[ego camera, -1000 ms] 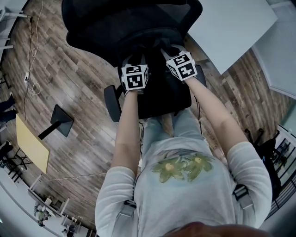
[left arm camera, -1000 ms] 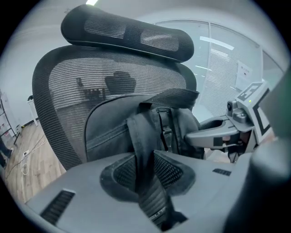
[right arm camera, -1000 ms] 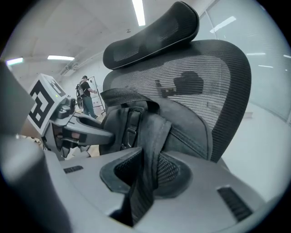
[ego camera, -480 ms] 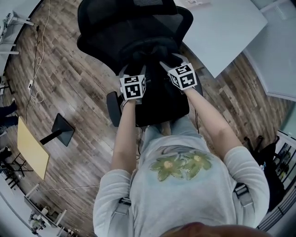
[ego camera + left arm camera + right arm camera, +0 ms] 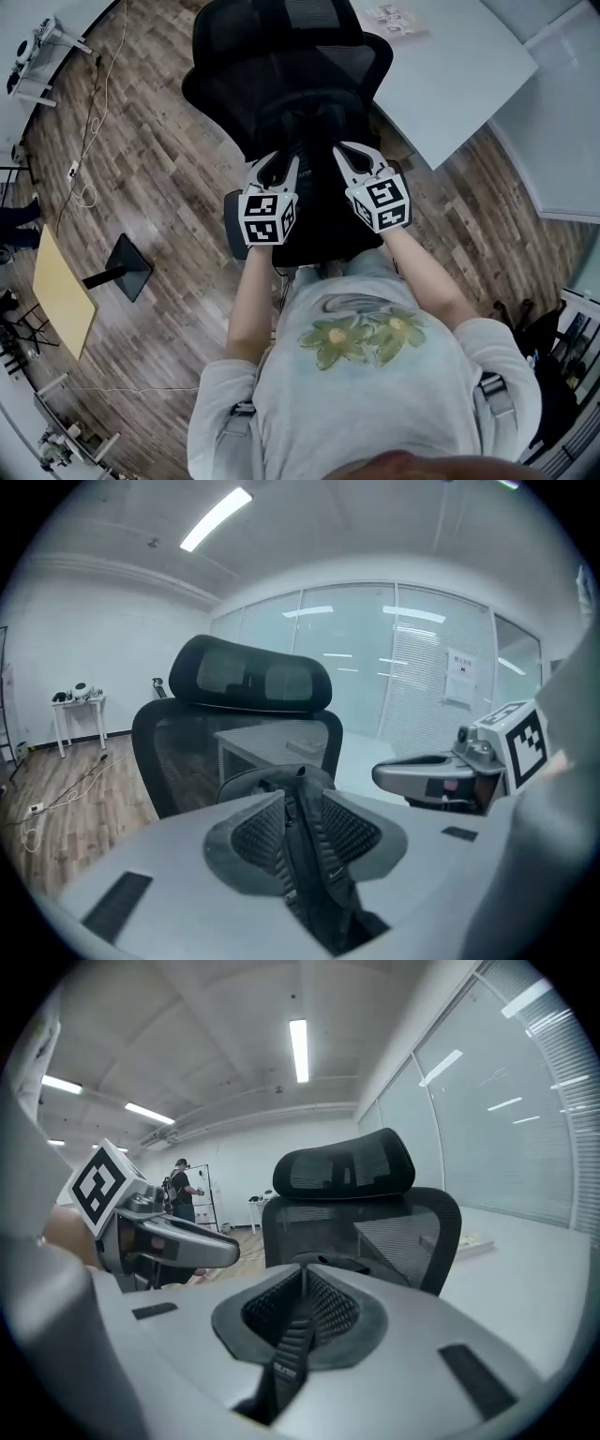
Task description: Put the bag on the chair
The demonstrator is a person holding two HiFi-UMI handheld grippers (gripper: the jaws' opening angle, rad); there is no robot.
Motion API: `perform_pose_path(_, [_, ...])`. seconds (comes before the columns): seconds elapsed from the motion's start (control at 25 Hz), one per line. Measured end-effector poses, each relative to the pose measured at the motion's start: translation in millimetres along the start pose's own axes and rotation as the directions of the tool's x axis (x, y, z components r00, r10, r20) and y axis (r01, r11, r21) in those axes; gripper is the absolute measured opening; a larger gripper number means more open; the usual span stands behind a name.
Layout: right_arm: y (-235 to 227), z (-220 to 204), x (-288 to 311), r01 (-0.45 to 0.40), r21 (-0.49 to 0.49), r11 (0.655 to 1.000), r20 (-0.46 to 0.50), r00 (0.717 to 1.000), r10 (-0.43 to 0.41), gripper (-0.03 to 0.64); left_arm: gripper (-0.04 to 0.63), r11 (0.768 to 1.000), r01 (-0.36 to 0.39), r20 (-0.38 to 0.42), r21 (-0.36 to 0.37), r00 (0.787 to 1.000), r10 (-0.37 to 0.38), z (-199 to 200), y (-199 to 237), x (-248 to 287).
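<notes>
Nearest: both grippers over the front half of the seat, level with each other, neither clearly closer to the load.

Left gripper [image 5: 279, 164]: jaws closing, narrow, black left strap [image 5: 305, 855] filling the gap, pads against it.
Right gripper [image 5: 302, 1288]: jaws closing, nearly together, pinching the flat webbed right strap [image 5: 286, 1358].

Key relation: the bag [image 5: 314, 127] lies at 12 o'clock from both sets of fingertips, centred between them, dark body tucked against the backrest of the chair [image 5: 217, 89]. Its rounded top shows just past the left jaws. The straps run 6-to-12, from the pads up to the bag. Bag's own long axis: cannot tell, black on black. Whether its weight is fully down on the seat: also cannot tell.

Judgement: the bag looks to be at or very near its place. What remains is settling it and freeing the straps, with both grippers backing off toward 6 o'clock.

Surface: black cushioned seat, armrests at 3 and 9 o'clock, mesh back and headrest at 12.

Room: wood-plank floor [image 5: 150, 187]; white table [image 5: 450, 75] at 1–2 o'clock, touching or just beside the chair back; small black stand [image 5: 127, 267] at 9 o'clock, well apart; glass partition wall beyond.
</notes>
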State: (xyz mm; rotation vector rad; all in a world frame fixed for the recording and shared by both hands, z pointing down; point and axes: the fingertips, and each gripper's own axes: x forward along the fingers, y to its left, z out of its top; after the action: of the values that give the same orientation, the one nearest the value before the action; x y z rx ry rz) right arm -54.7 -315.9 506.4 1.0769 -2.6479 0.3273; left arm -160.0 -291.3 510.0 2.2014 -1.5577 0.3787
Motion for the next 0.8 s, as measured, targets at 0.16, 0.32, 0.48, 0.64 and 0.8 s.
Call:
perform_pose_path(0.16, [28.5, 5.1, -23.6, -0.032, 0.04, 0.999, 0.024, 0.999, 0.031, 0.009, 0.058, 0.996, 0.082, 0.052, -0.046, 0.995, -0.08, 5.9, -28.4, -28.2])
perform_pose_path(0.32, [59.9, 4.1, -47.0, -0.082, 0.059, 0.995, 0.036, 0.996, 0.08, 0.009, 0.017, 0.994, 0.106, 0.069, 0.001, 0.992, -0.106, -0.1, -46.7, -55.9])
perform_pose_path(0.48, [84.2, 11.1, -69.8, -0.12, 0.06, 0.991, 0.057, 0.991, 0.117, 0.008, 0.017, 0.99, 0.137, 0.073, 0.023, 0.988, -0.138, -6.2, -58.7, -81.1])
perform_pose_path(0.64, [94.1, 16.5, -83.4, -0.118, 0.064, 0.991, 0.071, 0.991, 0.113, 0.008, 0.017, 0.981, 0.192, 0.091, -0.007, 0.978, -0.19, -7.1, -69.0, -96.0])
perform_pose_path(0.8, [101.4, 21.9, -94.5, -0.108, 0.053, 0.993, 0.08, 0.991, 0.103, 0.008, 0.017, 0.977, 0.214, 0.104, -0.01, 0.972, -0.212, -4.1, -76.3, -106.3])
